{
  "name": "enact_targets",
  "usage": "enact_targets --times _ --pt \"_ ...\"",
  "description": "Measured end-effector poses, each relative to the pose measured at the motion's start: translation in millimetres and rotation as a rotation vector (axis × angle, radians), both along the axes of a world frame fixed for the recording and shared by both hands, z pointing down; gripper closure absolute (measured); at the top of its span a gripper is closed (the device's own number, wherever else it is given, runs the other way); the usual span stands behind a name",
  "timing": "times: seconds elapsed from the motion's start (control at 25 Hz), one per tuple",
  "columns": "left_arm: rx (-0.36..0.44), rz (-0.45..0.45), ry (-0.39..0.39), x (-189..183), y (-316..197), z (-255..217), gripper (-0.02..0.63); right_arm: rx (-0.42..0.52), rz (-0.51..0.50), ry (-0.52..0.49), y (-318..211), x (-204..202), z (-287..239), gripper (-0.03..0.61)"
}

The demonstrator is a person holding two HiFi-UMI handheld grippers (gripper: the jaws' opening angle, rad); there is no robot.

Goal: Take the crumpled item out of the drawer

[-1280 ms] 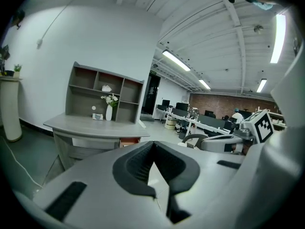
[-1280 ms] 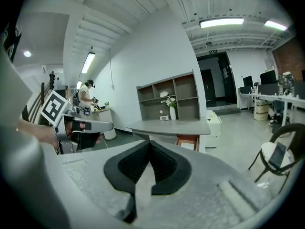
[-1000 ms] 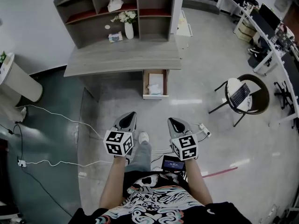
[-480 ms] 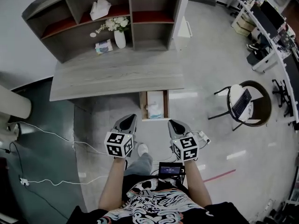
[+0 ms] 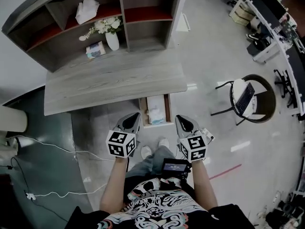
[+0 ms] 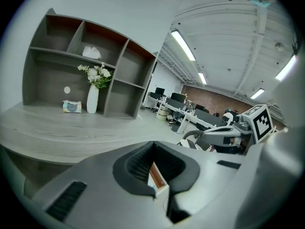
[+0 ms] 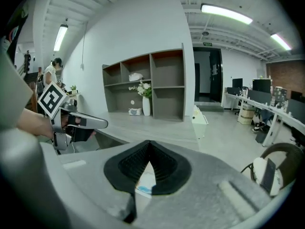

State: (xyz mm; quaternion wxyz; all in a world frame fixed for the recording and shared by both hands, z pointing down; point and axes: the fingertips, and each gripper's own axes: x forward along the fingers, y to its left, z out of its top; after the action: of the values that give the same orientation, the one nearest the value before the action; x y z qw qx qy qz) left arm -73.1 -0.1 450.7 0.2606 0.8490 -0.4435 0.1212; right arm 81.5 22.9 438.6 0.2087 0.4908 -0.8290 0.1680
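Observation:
An open drawer (image 5: 166, 109) juts out under the grey desk (image 5: 114, 82) in the head view. A pale crumpled item (image 5: 153, 115) lies in the drawer's near end, on a flat white sheet. My left gripper (image 5: 135, 115) hovers just left of the drawer front, shut and empty. My right gripper (image 5: 179, 118) hovers just right of the drawer, also shut and empty. In the left gripper view the left gripper (image 6: 153, 144) has its jaws meeting, and the drawer (image 6: 157, 179) shows below them. In the right gripper view the right gripper (image 7: 149, 143) is likewise closed above the drawer's contents (image 7: 145, 183).
A shelf unit (image 5: 119, 4) stands on the desk with a vase of flowers (image 5: 112, 39), a small box (image 5: 96, 49) and a white wad (image 5: 86, 9). A round chair (image 5: 251, 99) stands at the right. Cables (image 5: 43, 144) cross the floor at the left. A power strip (image 5: 208, 135) lies by my right gripper.
The person has stepped toward the desk, so the desk and open drawer are now closer, with the drawer between the gripper tips. Both grippers stay shut and empty.

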Motion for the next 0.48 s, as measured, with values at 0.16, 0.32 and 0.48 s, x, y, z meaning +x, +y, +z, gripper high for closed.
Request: enact_targets --times 0.16,0.32,0.48 --pt "0.009 -0.001 0.008 1 -9 -5 0.611 0.012 -0.018 0.003 -4 -3 0 0.574" --pt "0.009 -0.006 0.003 -1 -12 -3 0.611 -0.004 -0.066 0.042 -3 -12 15 0.574" --pt "0.011 0.005 0.005 -2 -20 -3 0.611 -0.016 -0.098 0.053 -10 -19 24 0.574"
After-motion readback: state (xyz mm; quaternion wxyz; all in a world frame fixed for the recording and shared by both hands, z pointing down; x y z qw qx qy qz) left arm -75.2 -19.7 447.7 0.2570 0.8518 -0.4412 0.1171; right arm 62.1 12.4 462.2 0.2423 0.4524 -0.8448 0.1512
